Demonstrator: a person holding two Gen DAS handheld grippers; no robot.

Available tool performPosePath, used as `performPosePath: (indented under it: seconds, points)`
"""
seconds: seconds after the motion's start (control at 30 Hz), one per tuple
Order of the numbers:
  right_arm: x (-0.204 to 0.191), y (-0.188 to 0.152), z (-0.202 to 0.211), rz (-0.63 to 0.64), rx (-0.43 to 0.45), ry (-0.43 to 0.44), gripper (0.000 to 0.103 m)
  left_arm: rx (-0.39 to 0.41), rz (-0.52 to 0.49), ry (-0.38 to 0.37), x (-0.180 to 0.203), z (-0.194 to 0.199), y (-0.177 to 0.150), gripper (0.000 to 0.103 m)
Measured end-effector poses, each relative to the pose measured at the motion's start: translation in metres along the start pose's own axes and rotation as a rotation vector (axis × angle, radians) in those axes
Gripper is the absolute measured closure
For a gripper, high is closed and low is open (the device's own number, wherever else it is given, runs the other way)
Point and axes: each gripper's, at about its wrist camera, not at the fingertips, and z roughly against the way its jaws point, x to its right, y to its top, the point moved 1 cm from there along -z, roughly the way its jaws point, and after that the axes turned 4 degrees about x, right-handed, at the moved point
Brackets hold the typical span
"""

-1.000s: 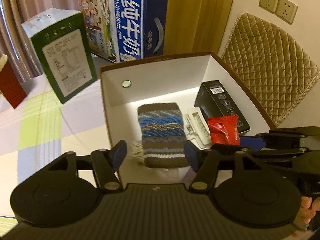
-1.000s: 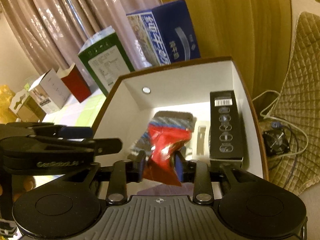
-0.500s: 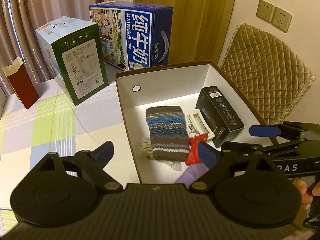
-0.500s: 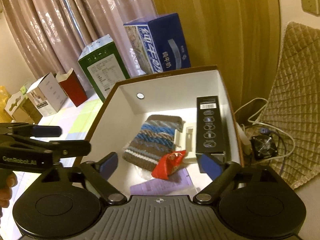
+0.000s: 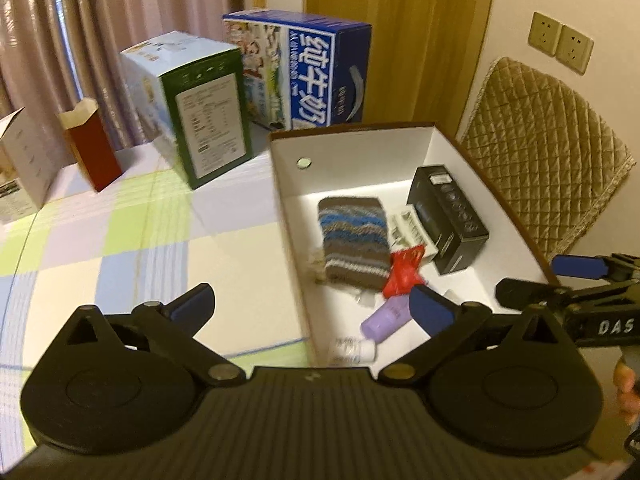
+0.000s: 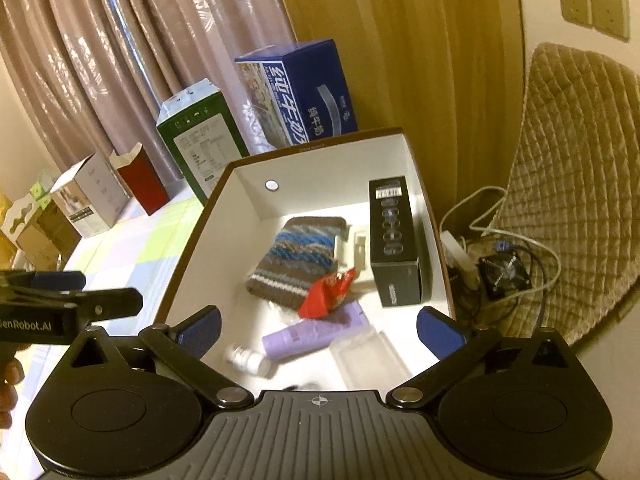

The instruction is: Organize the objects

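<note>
An open white box with a brown rim [image 5: 352,152] [image 6: 320,160] sits on the checked tablecloth. In it lie a striped knitted pouch [image 5: 354,236] [image 6: 298,260], a red snack packet [image 5: 404,272] [image 6: 328,294], a black carton [image 5: 450,216] [image 6: 396,240], a purple tube [image 5: 386,318] [image 6: 314,334], a small white bottle [image 6: 248,358] and a clear plastic case [image 6: 372,360]. My left gripper [image 5: 312,306] is open and empty, above the box's near left wall. My right gripper [image 6: 318,330] is open and empty, above the box's near end.
A green carton [image 5: 204,108], a blue milk carton [image 5: 304,76], a red carton [image 5: 90,146] and a white carton [image 5: 24,164] stand at the back of the table. A quilted chair back [image 5: 548,156] is on the right. Cables and a power strip [image 6: 492,256] lie beside the box.
My right gripper opened and let go of the red snack packet, which now lies in the box against the knitted pouch. Both grippers have pulled back and up from the box.
</note>
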Motion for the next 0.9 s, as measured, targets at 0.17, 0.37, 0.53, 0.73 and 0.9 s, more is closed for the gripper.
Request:
performPosePath:
  seconds: [0.17, 0.37, 0.53, 0.73, 0.9]
  points:
    - [-0.013, -0.015, 0.017, -0.022, 0.001, -0.015, 0.002, -0.011, 0.019, -0.001, -0.008, 0.019, -0.019, 0.001]
    - [-0.039, -0.037, 0.036, -0.021, -0.001, -0.046, 0.002, 0.008, 0.002, 0.003, -0.022, 0.049, -0.043, 0.001]
    - [-0.065, -0.056, 0.048, -0.020, -0.009, -0.074, 0.002, -0.003, 0.028, -0.019, -0.041, 0.074, -0.061, 0.001]
    - [-0.098, -0.078, 0.063, -0.019, -0.020, -0.074, 0.002, -0.027, 0.067, -0.020, -0.071, 0.105, -0.091, 0.001]
    - [-0.127, -0.095, 0.075, -0.004, -0.033, -0.060, 0.002, -0.032, 0.081, -0.012, -0.095, 0.132, -0.115, 0.001]
